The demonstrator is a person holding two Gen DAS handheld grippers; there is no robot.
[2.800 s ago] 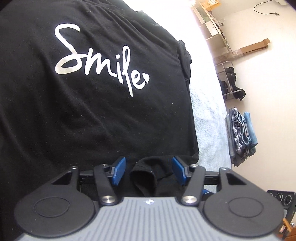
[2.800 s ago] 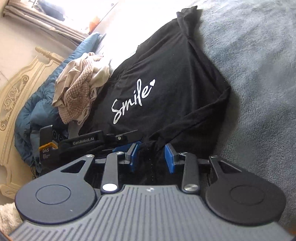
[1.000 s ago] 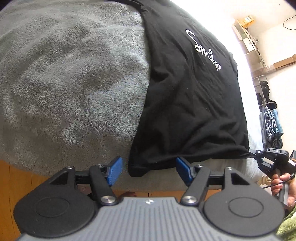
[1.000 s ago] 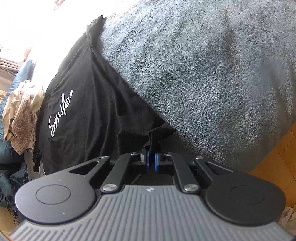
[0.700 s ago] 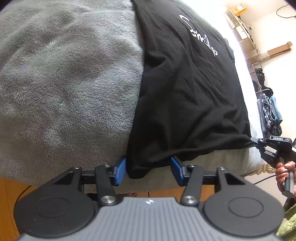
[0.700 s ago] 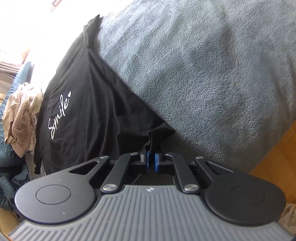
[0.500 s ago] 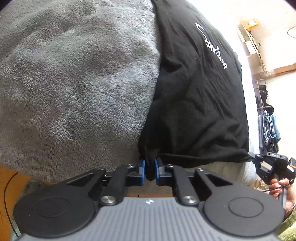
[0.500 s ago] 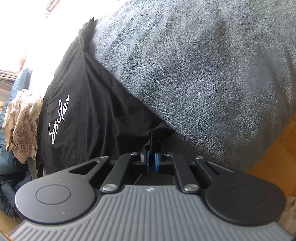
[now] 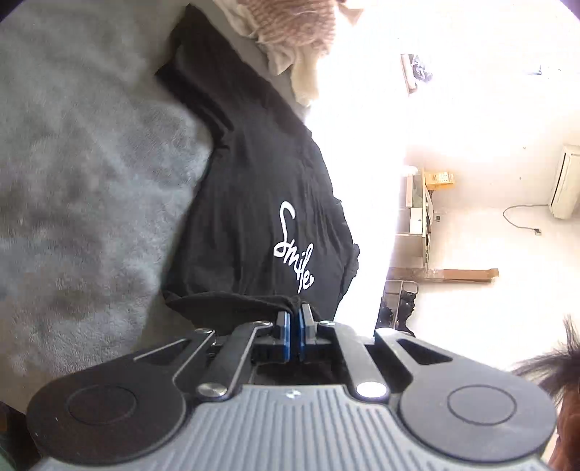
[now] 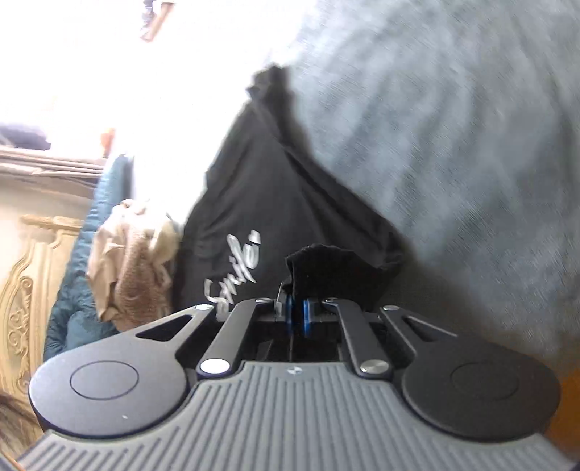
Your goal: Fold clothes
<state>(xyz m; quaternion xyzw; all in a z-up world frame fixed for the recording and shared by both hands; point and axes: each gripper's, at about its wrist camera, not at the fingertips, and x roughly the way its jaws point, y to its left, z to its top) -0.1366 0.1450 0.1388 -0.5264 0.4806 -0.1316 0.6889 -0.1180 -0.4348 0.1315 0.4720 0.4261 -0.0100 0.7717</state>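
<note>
Left gripper: jaws together, blue pads clamped on a bunched corner of the hem of the black T-shirt. Hem fabric pulled up into a fold running left from the pads.

Right gripper: jaws together, clamped on the other hem corner of the black T-shirt; a tuft of black cloth standing up just above the pads.

Black T-shirt: spread on the grey fleece blanket, white "Smile" print facing up, near hem raised off the blanket by both grippers, far end with one sleeve flat on the blanket. In the right wrist view, print partly hidden behind the gripper body; picture blurred.

Beyond the far end of the shirt: pile of beige and brown clothes. In the right wrist view, same pile beside a teal quilt and a carved cream headboard.

Right part of the left wrist view: overexposed.
</note>
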